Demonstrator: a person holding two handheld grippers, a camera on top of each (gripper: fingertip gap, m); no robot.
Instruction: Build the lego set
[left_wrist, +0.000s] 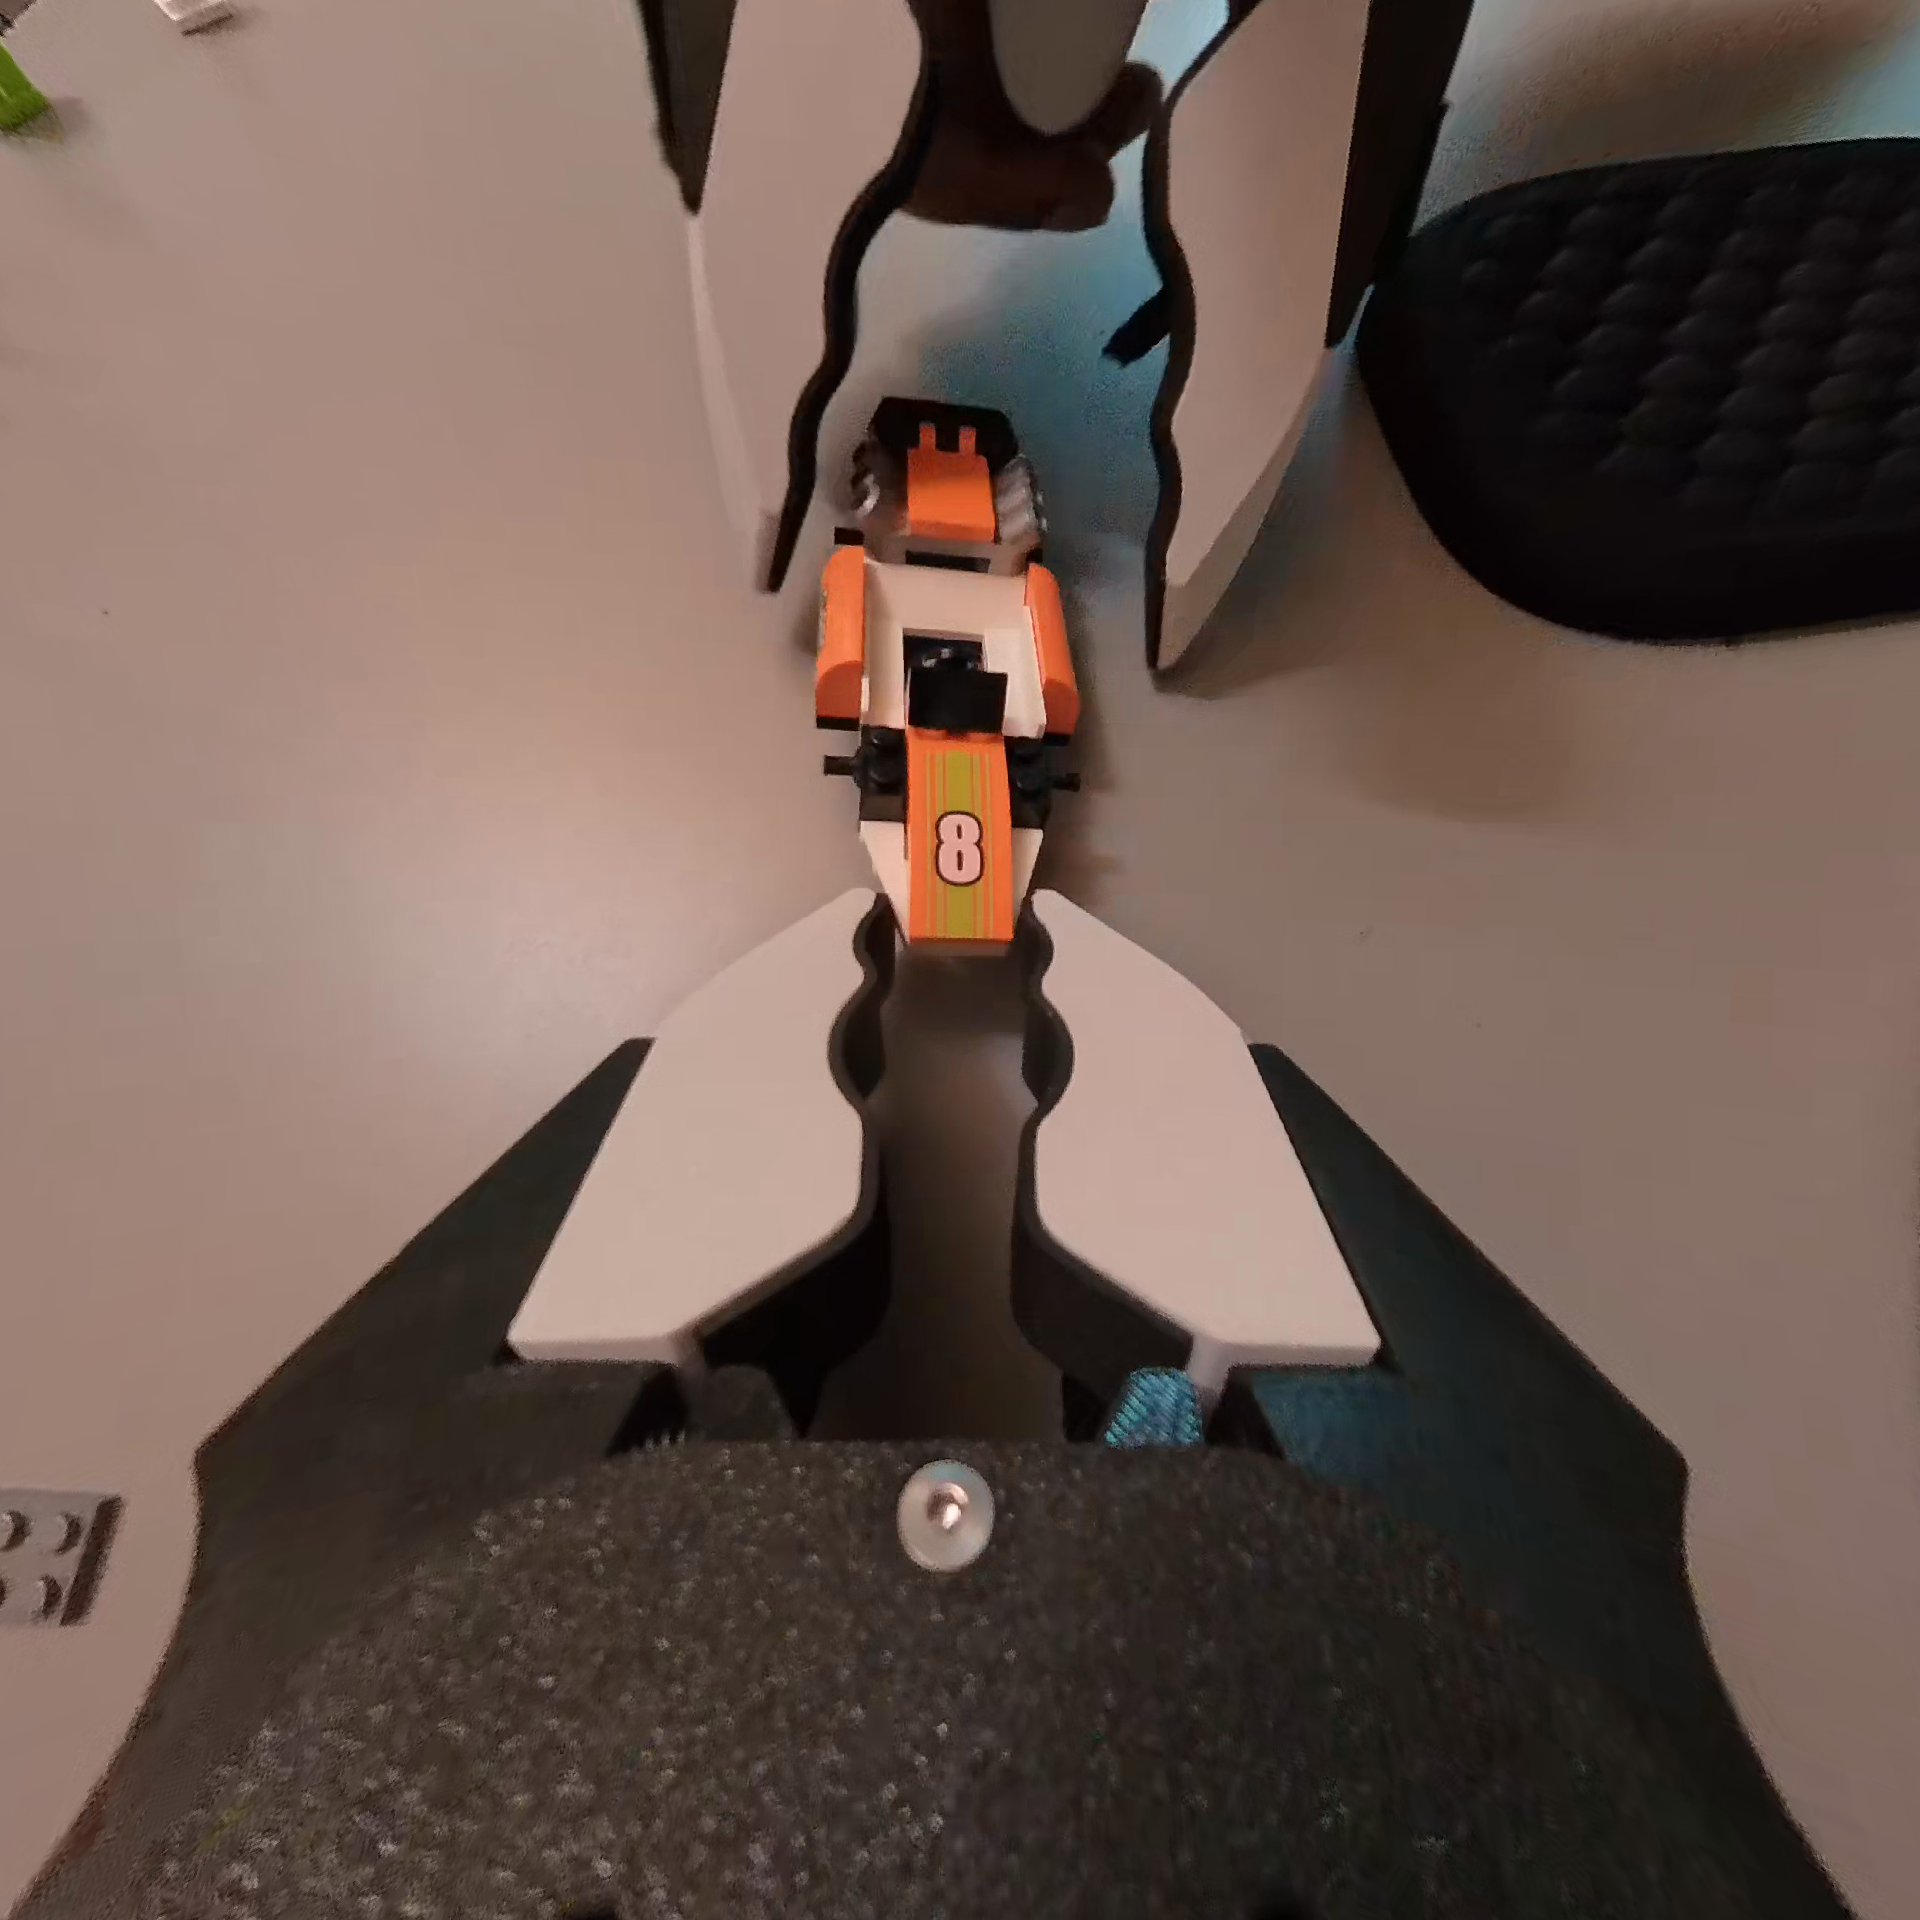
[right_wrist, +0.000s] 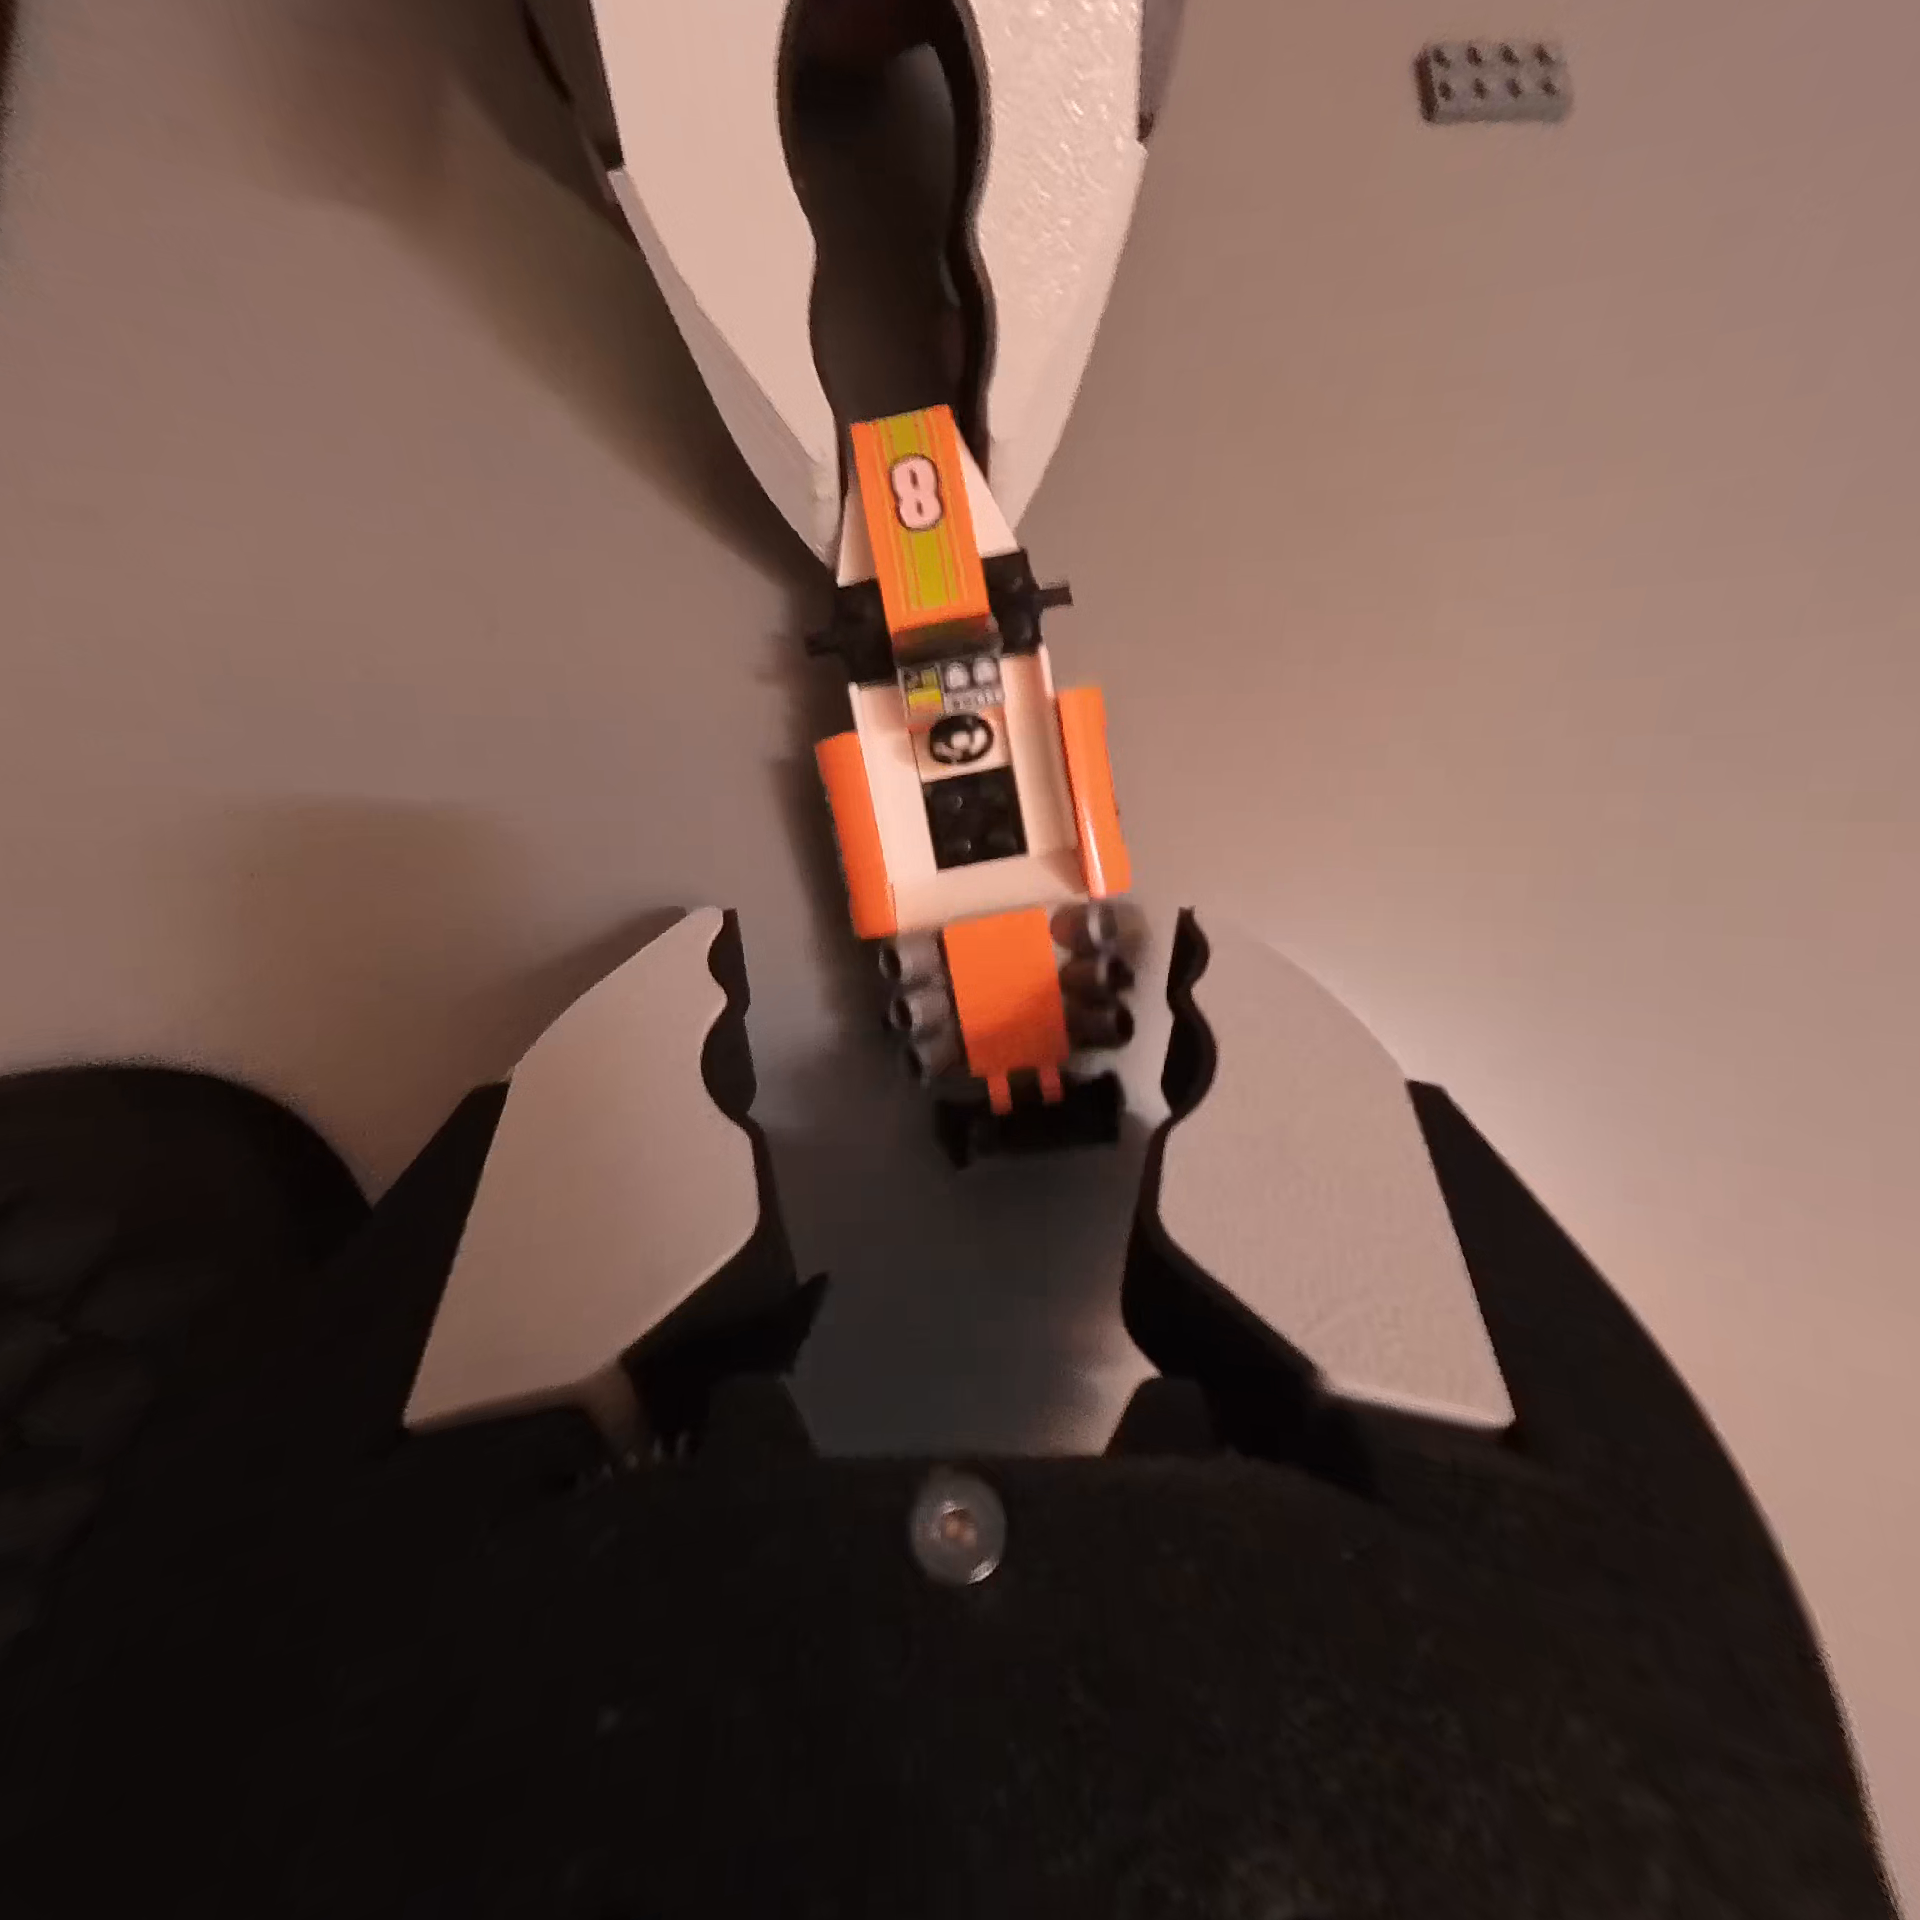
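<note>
An orange and white lego car body (left_wrist: 951, 665) without wheels lies on the pale table (left_wrist: 364, 727). It has a numbered orange nose and grey engine pieces at the rear. My left gripper (left_wrist: 953, 909) is closed on the tip of the nose. It also shows at the top of the right wrist view (right_wrist: 914, 468), pinching the nose of the car (right_wrist: 966, 769). My right gripper (right_wrist: 956, 935) is open, its fingers wide apart on either side of the car's rear without touching it. It shows in the left wrist view (left_wrist: 977, 603) too.
A grey studded plate (left_wrist: 47, 1558) lies at my left, also seen in the right wrist view (right_wrist: 1493, 85). A green piece (left_wrist: 16, 99) and a white piece (left_wrist: 197, 10) lie at the far left. A black textured pad (left_wrist: 1662, 395) sits at the right. The tips of one gripper are about 7 centimeters away from the tips of the other. From the left gripper's tips to the grey studded plate (left_wrist: 47, 1558) is close to 15 centimeters. It is also in sight in the right wrist view (right_wrist: 1458, 62).
</note>
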